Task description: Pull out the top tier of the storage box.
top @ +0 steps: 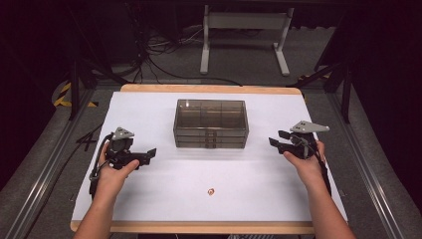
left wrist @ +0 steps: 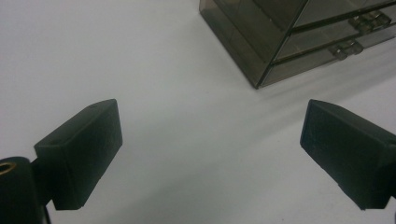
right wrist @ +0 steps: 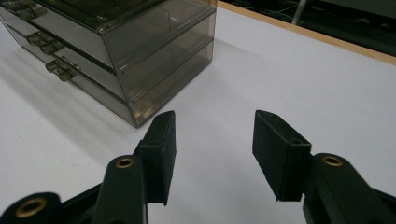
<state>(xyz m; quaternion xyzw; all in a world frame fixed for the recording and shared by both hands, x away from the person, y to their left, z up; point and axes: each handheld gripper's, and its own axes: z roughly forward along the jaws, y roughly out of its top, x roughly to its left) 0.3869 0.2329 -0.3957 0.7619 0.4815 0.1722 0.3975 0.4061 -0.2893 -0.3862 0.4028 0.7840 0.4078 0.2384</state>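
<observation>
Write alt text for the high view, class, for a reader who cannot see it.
A smoky clear drawer box sits mid-table on a white table, with the left gripper and right gripper, both open, held at either side. A small coppery object lies near the front edge.

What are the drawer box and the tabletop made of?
Drawer box: looks like smoke-tinted clear plastic, glossy; the inner dividers show through its walls. Tabletop: matte white surface with a light wood-look edge; whether sheet or laminate is unclear.
</observation>
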